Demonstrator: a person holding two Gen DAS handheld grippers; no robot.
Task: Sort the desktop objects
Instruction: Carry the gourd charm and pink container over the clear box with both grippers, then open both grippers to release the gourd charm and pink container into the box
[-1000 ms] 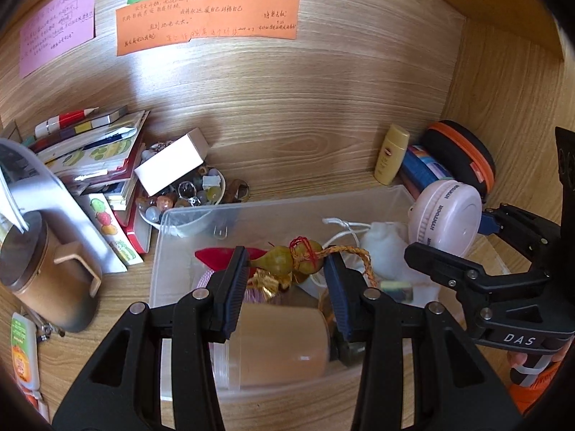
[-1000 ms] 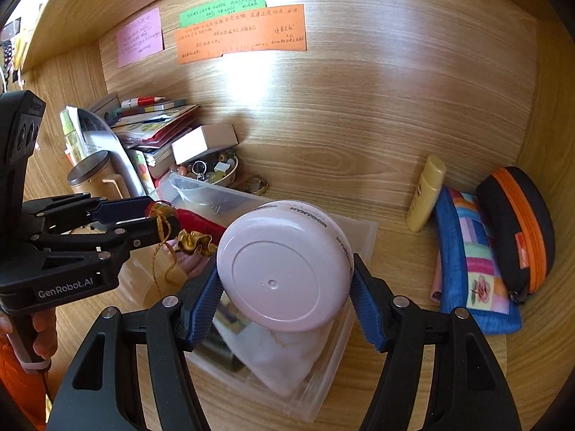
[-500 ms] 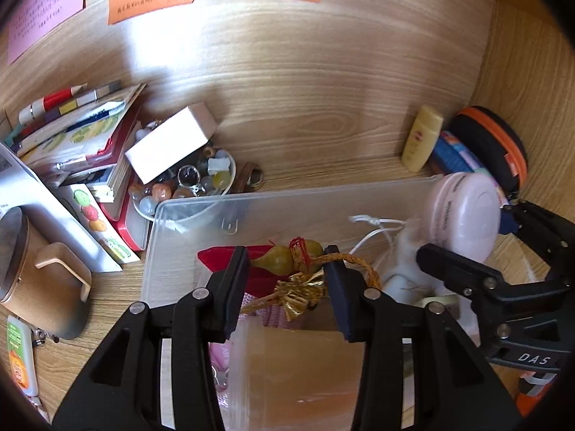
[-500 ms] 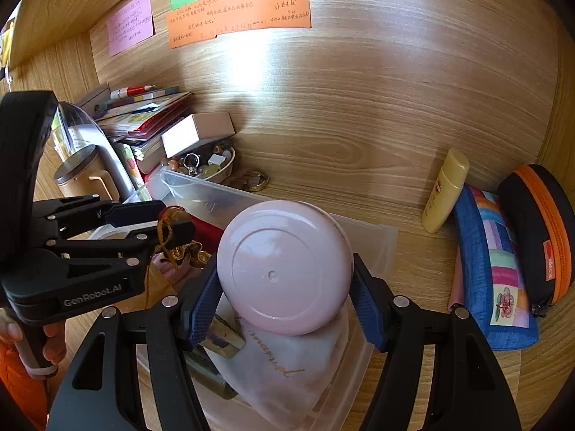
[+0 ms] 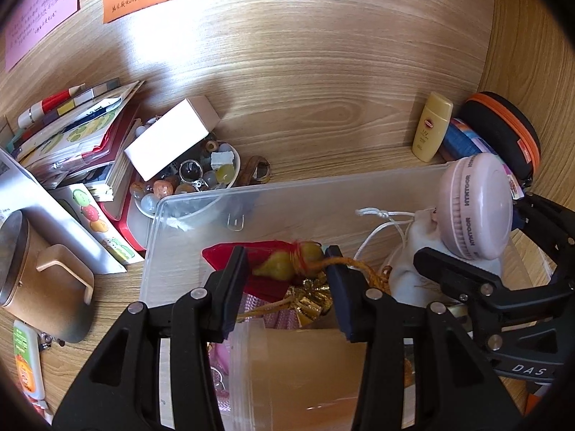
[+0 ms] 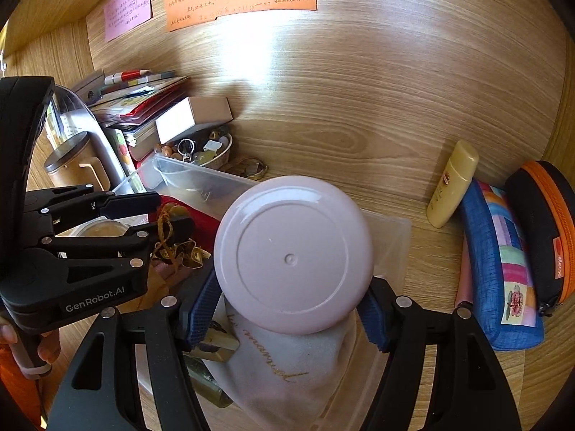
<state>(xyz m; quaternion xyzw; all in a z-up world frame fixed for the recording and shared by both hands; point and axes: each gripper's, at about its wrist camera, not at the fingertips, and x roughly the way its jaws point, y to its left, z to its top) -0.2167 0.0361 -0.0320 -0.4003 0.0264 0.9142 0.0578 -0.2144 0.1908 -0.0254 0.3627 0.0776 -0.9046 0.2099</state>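
**Both claws loaded over the clear bin**

Right now, the left gripper (image 5: 287, 269) hangs over the clear plastic bin (image 5: 201, 204), its two jaws set either side of a small yellow gourd charm (image 5: 287, 264) tied with red thread. The jaws look closed on it, though whether both pads actually press the gourd I cannot tell for certain. A gold cord and a crumpled gold ornament (image 5: 311, 298) trail down from it onto a red pouch (image 5: 266, 280) lying in the bin.

To the right, the right gripper (image 6: 287, 309) is clamped on a round pink case (image 6: 293, 255), blue pads pressed on its rim at both sides. The case sits low over the right part of the bin, just above a white drawstring pouch (image 6: 287, 370) that lies inside.

On the wooden desk beyond the bin, at far left, a white bowl of beads (image 5: 194, 179) holds a pale box (image 5: 172, 140) leaning on it, beside a stack of books (image 5: 75, 133). A brown mug (image 5: 39, 273) stands nearer on the left. At far right, a yellow sunscreen bottle (image 6: 452, 183) lies beside a blue patchwork pencil case (image 6: 503, 273) and a black case with an orange zip (image 6: 542, 226).
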